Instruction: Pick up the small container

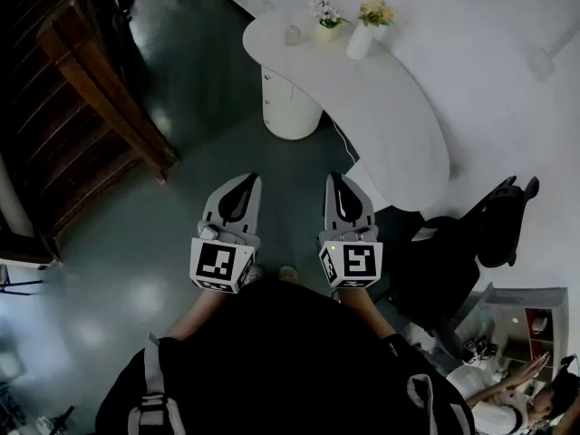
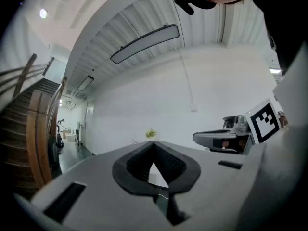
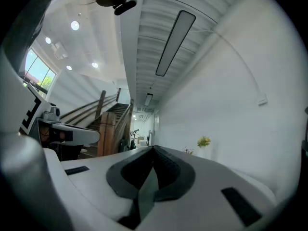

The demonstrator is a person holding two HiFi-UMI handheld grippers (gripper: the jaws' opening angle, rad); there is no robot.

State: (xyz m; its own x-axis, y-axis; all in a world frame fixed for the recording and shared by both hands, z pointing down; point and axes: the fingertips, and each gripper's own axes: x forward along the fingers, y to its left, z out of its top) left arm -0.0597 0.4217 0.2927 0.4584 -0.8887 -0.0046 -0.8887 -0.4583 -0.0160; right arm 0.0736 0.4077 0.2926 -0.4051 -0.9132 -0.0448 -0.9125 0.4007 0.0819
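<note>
White-shelled and held side by side at the person's waist, the left gripper (image 1: 243, 188) and the right gripper (image 1: 338, 188) both pointed forward over the dark polished floor (image 1: 181, 234). Each gripper's own view showed its dark pads pressed together at the tips with nothing between them. Both were empty.

Beyond the floor stood a curved white table (image 1: 399, 143) on a round pedestal. At its far end, beside a low pot of pink flowers (image 1: 325, 27) and a white vase of yellow flowers (image 1: 361, 40), sat the small container (image 1: 292, 35), a pale, seemingly clear cup near the table's left edge.

It was too small in the head view to be sure of its material. It looked light and rigid, and if it was glass it was probably smooth enough to slip and breakable if knocked over. A grip across its side walls around mid-height, coming in from the open left edge and away from the flowers, seemed the safest hold.

The container lay well apart from both grippers, ahead and between their lines. Neither gripper was within reach, and the jaws would have to open before any approach.
</note>
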